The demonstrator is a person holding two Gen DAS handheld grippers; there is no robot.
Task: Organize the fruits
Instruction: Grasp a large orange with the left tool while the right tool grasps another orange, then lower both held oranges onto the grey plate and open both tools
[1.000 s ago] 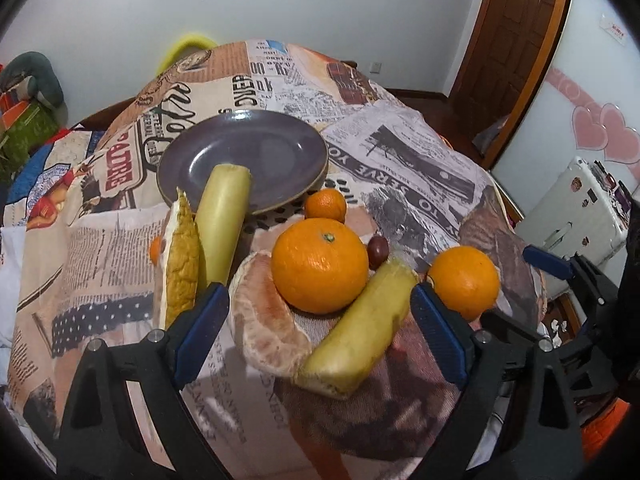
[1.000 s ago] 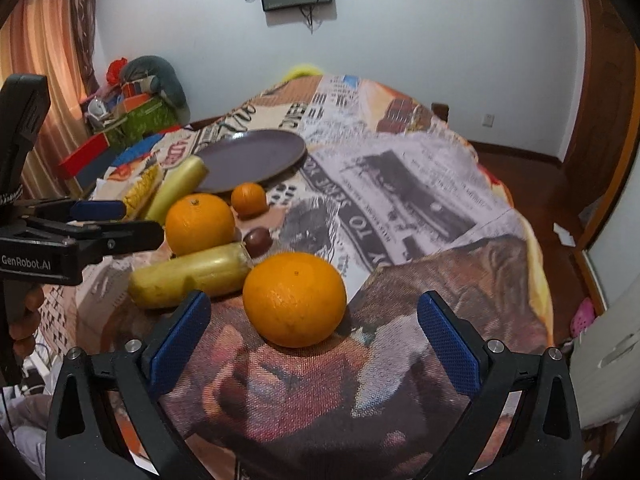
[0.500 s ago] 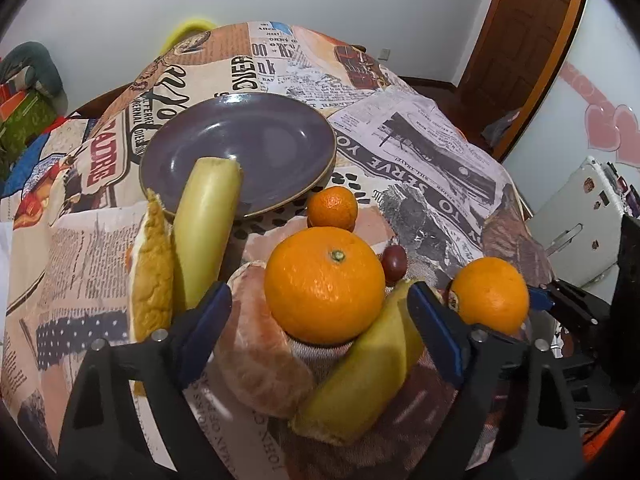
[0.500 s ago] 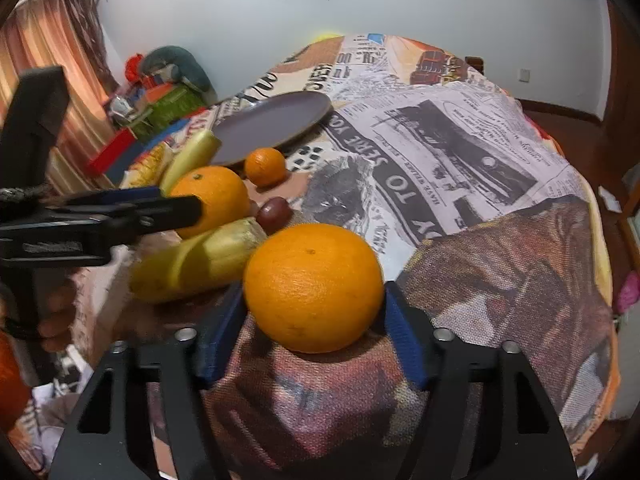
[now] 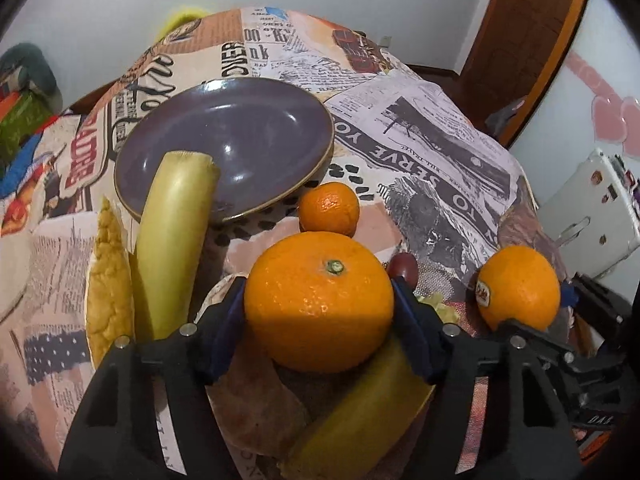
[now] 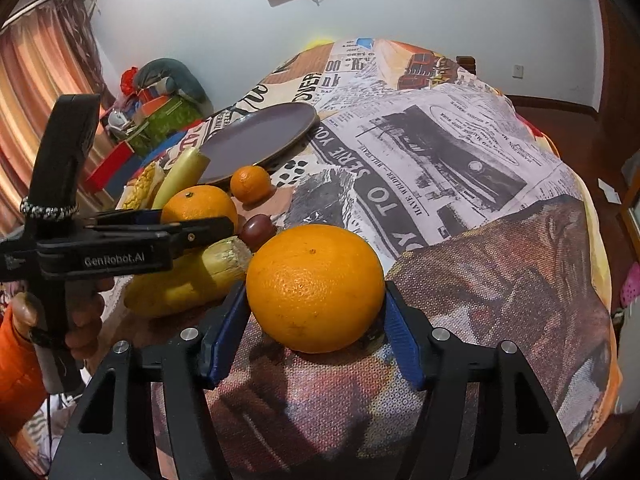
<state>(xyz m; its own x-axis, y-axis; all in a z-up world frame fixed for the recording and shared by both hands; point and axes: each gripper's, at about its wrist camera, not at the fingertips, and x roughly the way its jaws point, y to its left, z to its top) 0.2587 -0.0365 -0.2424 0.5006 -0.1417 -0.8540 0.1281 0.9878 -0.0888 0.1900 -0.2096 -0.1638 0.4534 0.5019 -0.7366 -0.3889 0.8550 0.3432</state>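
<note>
My left gripper (image 5: 318,320) is shut on a large orange (image 5: 319,300) with a green stem, above a peeled segment and a yellow-green fruit (image 5: 360,412). My right gripper (image 6: 314,320) is shut on a second large orange (image 6: 315,288), which also shows in the left wrist view (image 5: 519,288) with a sticker. An empty purple plate (image 5: 248,136) lies beyond. A small mandarin (image 5: 329,209) and a dark red grape (image 5: 404,266) sit between plate and oranges. The left gripper also shows in the right wrist view (image 6: 192,220).
A long yellow-green fruit (image 5: 174,240) leans on the plate's near rim, a bumpy yellow piece (image 5: 110,280) beside it. The round table has a newspaper-print cloth (image 6: 440,168). A white appliance (image 5: 592,208) stands to the right, clutter (image 6: 160,96) to the far left.
Both grippers moved forward and closed, each now gripping its large orange. The left one went from open jaws around the fruit pile to clamping the stemmed orange.
</note>
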